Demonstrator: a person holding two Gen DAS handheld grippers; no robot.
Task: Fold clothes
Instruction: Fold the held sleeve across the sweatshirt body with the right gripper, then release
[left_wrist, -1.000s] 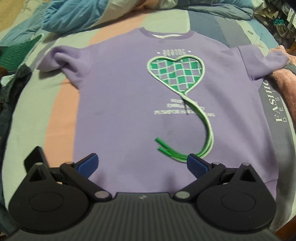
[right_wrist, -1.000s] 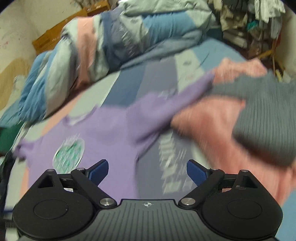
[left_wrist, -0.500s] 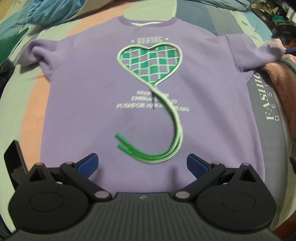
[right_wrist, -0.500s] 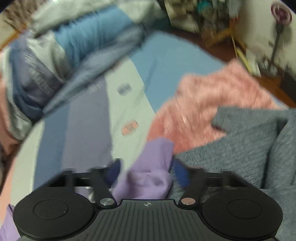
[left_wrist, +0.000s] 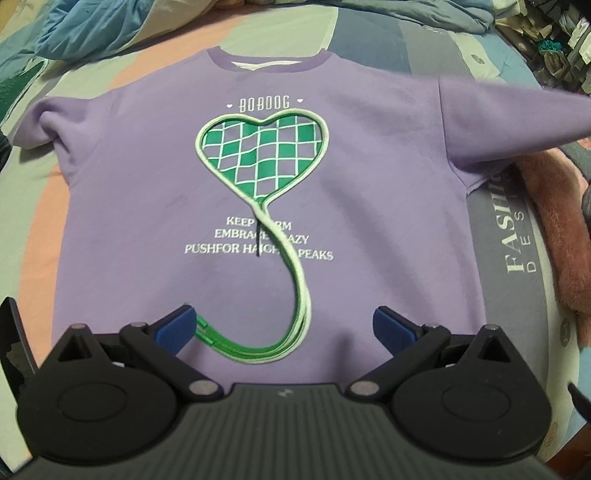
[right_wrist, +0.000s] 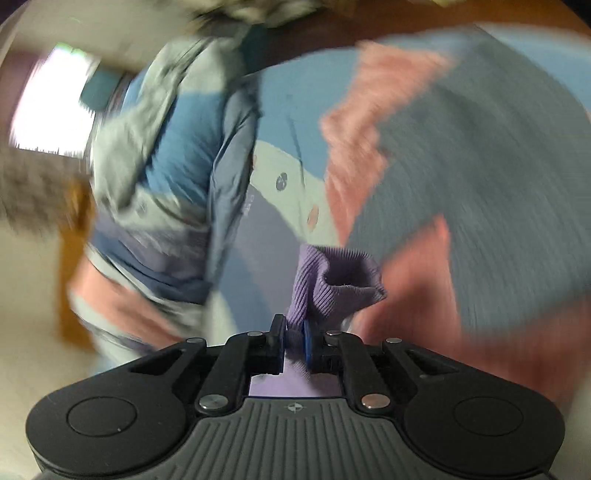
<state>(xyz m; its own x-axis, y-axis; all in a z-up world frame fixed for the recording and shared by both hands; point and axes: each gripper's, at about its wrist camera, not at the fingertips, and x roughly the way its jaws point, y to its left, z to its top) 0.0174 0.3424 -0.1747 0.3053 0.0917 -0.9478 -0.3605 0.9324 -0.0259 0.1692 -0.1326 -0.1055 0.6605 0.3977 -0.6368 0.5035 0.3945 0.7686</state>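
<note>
1 purple sweatshirt (left_wrist: 147, 206), 2 grippers: left gripper (left_wrist: 280, 326) open, right gripper (right_wrist: 294, 345) closing on cuff (right_wrist: 332, 284)

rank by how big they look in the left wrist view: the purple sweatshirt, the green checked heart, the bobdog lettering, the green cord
1. purple sweatshirt, by far the largest, filling most of the view.
2. green checked heart.
3. green cord: long but thin, and nearer the camera, so its place against the heart is unsure.
4. BOBDOG lettering, smallest.

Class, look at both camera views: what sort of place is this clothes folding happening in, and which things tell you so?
Most likely a bedroom. The purple sweatshirt lies spread on a bed covered by a striped pastel sheet, a rumpled quilt is heaped at its far end, and other clothes wait beside it.
</note>
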